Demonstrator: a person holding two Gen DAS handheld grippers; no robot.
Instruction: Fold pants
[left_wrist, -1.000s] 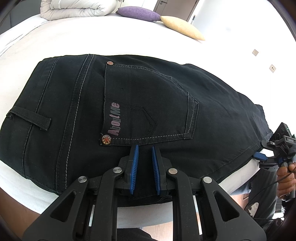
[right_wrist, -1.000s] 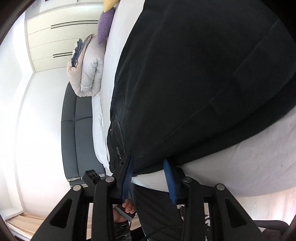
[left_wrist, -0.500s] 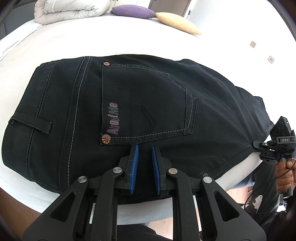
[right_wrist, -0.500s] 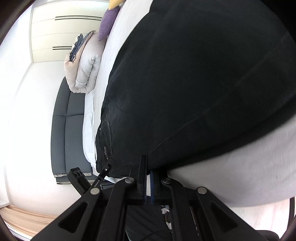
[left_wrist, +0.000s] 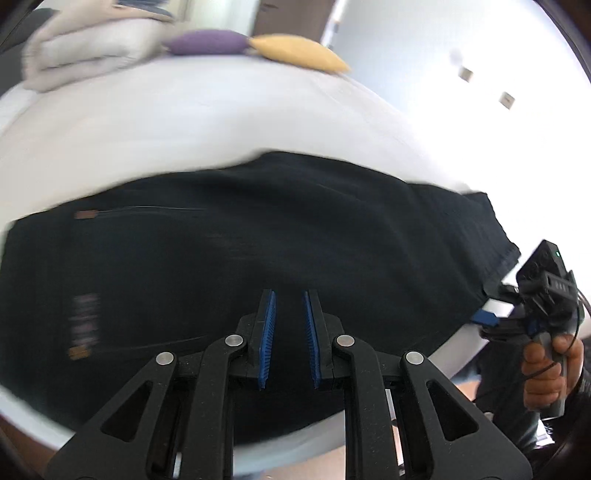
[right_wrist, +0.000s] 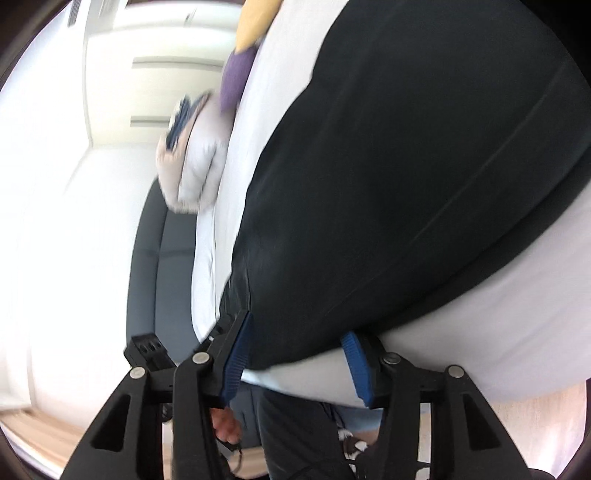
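Black pants (left_wrist: 295, 229) lie flat across the white bed (left_wrist: 184, 122), motion-blurred, with the pocket label far left. My left gripper (left_wrist: 289, 332) hovers over their near edge, blue pads almost together and nothing pinched between them. At the right end of the pants, a hand holds my right gripper (left_wrist: 484, 317) by the hem. In the right wrist view the pants (right_wrist: 406, 166) fill the upper right. There my right gripper (right_wrist: 299, 354) has its jaws opening. The hem corner lies between the pads, and neither pad presses on it.
A folded duvet (left_wrist: 85, 48), a purple pillow (left_wrist: 207, 40) and a yellow pillow (left_wrist: 299, 51) sit at the bed's far side. A dark sofa (right_wrist: 166, 277) stands beyond the bed. The person's legs (right_wrist: 295, 435) are below the near edge.
My left gripper has slid right along the pants, so the pocket now sits far left. My right gripper's jaws, shut at the hem half a second ago, have spread apart.
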